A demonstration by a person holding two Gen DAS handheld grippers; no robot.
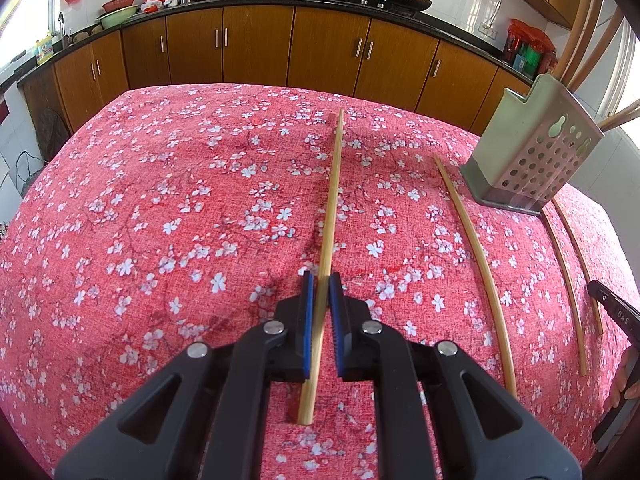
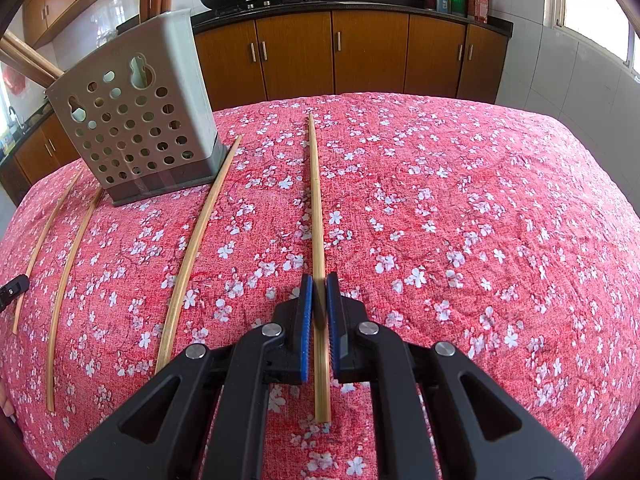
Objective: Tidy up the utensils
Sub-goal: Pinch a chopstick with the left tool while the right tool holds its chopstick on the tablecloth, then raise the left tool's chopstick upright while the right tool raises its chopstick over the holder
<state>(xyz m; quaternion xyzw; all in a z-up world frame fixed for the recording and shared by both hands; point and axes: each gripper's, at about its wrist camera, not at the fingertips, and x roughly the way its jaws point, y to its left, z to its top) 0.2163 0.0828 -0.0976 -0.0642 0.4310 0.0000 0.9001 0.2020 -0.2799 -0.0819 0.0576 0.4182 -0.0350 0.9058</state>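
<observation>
The left tongs (image 1: 319, 280) straddle a bamboo chopstick (image 1: 330, 216) that runs lengthwise straight through the narrow gap between the blue pads; the pads sit just beside the stick on either side, nearly closed, but whether they actually press it cannot be told. The right tongs (image 2: 319, 280) stand the same way over a second chopstick (image 2: 316, 208), pads close against it and only a sliver of gap showing (contact here is equally unclear). Both sticks lie flat on the surface (image 1: 160, 200), their thick square ends behind the pads and their tapered tips pointing toward the kitchen cabinets (image 1: 256, 44). They are pale yellow bamboo, long, thin and plain. In the left wrist view three more chopsticks lie to the right, the nearest (image 1: 476, 256) well apart from the held one and the other two close together past the holder. A grey-green perforated utensil holder (image 1: 532, 148) stands upright on the flowered red cloth (image 2: 460, 208), near the tips of the loose chopsticks, and in the right wrist view one stick's tip (image 2: 234, 146) touches its base.
</observation>
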